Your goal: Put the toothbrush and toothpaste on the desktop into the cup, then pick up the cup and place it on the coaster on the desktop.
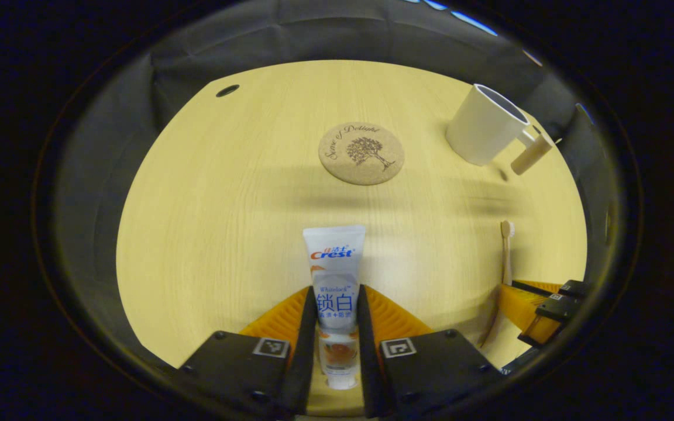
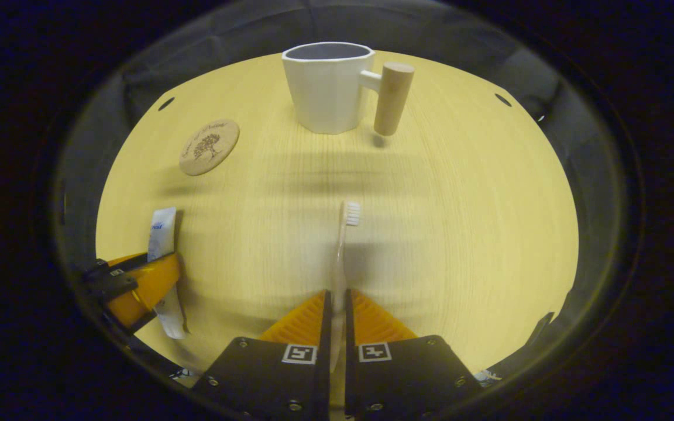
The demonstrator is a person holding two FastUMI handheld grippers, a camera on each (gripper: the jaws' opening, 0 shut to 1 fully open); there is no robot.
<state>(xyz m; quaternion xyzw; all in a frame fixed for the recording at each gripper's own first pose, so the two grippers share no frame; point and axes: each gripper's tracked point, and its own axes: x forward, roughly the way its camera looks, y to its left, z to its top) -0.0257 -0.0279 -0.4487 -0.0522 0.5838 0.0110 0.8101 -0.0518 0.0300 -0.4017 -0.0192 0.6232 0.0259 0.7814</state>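
My left gripper [image 1: 337, 339] clamps one toothpaste [image 1: 335, 280], cap toward me; my right gripper [image 2: 337, 327] clamps one toothbrush [image 2: 344, 245], bristles pointing toward the one cup [image 2: 328, 88].

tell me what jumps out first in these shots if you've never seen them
The toothpaste tube stands out, clamped between the left gripper fingers, and the toothbrush pinched in the right gripper. Beyond them on the pale wooden desktop stand the empty white cup and the cork coaster.
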